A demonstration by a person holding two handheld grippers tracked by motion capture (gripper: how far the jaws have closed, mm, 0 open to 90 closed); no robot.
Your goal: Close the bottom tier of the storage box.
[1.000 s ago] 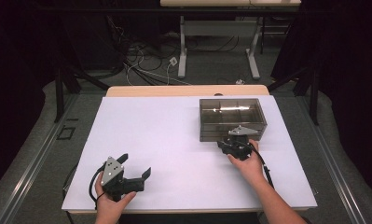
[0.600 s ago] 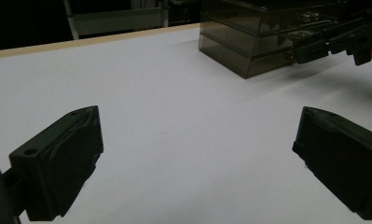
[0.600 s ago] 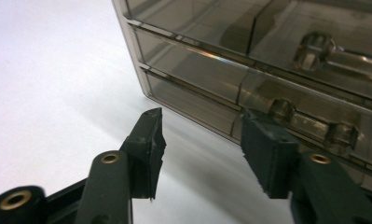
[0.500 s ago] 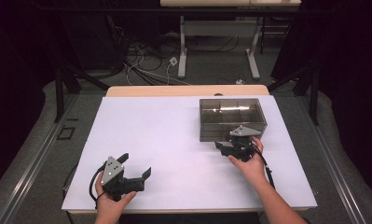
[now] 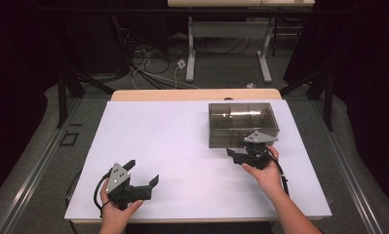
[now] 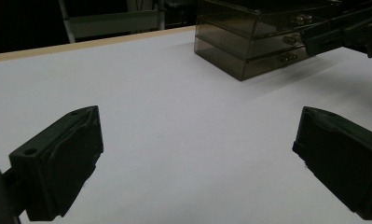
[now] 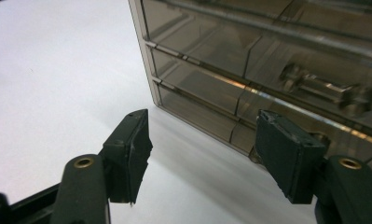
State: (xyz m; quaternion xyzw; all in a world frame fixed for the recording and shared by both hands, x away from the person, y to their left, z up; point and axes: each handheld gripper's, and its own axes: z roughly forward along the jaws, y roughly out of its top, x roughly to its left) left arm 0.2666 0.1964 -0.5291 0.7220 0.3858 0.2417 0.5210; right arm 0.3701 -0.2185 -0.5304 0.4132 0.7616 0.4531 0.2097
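A smoky see-through drawer box (image 5: 241, 122) stands on the white table (image 5: 182, 141) at the back right. My right gripper (image 5: 242, 149) sits just in front of its lower left corner, held in a hand. In the right gripper view the right gripper (image 7: 202, 121) is open, facing the stacked drawer fronts (image 7: 207, 60) and a metal handle (image 7: 323, 88). Its jaws have just been opening and nothing is between them. My left gripper (image 5: 143, 171) rests near the front left edge, wide open and holding nothing. The left gripper (image 6: 197, 116) looks over bare table towards the drawer box (image 6: 249, 42).
A wooden strip (image 5: 197, 94) runs along the table's far edge. Beyond it on the floor are desk legs (image 5: 192, 53) and loose cables (image 5: 148, 63). A cable (image 5: 282, 175) trails from the right gripper along the forearm.
The right gripper's jaws have spread wider apart in front of the drawer box, with the hand barely shifting. The left gripper has stayed where it was.
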